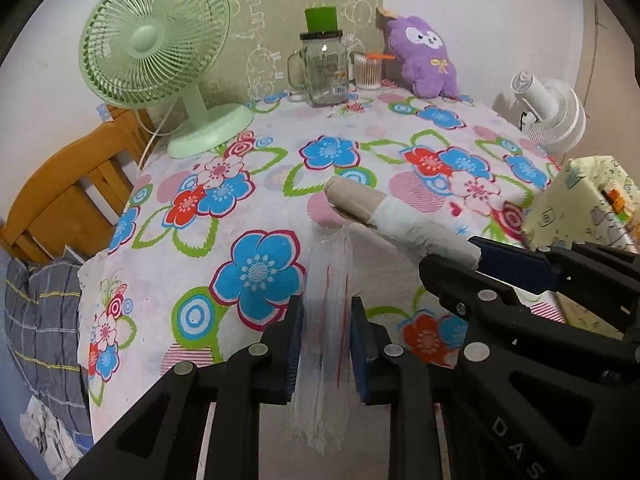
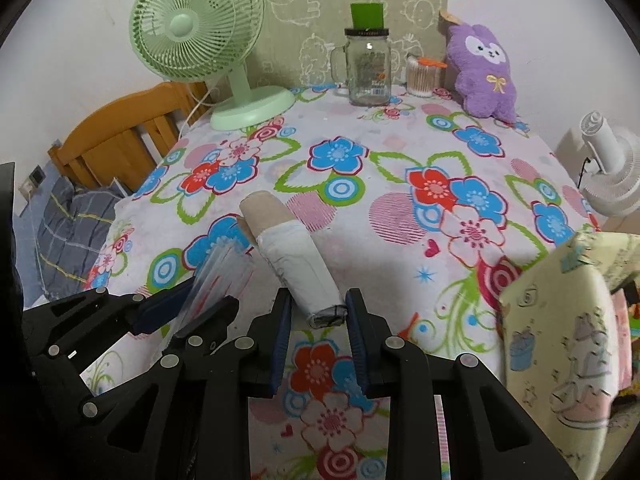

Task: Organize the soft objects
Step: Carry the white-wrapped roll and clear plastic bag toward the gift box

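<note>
The left tool [image 1: 324, 344] has its jaws drawn narrow and clamped on a thin strip of clear plastic film [image 1: 334, 280]. The film carries a red line along its length and runs up from the jaws to the roll [image 1: 376, 210]. The right tool [image 2: 318, 334] has its jaws closed on the white-wrapped near end of that roll [image 2: 296, 256]. The bare brown cardboard core points away toward the far side of the desk [image 2: 400, 288]. The two tools sit close side by side, the left one just to the left of the right one, and the roll appears lifted clear of the desk surface.

The floral cloth under and ahead of the tools is bare out to the row of items at the far edge. On the right, a pale patterned box [image 2: 568, 344] stands near the right tool and limits room on that side. A white fan [image 2: 612, 172] sits beyond it at the right edge. The left desk edge drops off toward a wooden bed frame [image 2: 120, 140] and grey checked bedding [image 1: 40, 320].

At the far edge, against the wall, stand:
- a green desk fan [image 2: 200, 32] at the left;
- a glass jar [image 2: 368, 68] with a green block on its lid;
- a cotton swab container [image 2: 422, 76];
- a purple plush toy [image 2: 484, 72] at the right.
</note>
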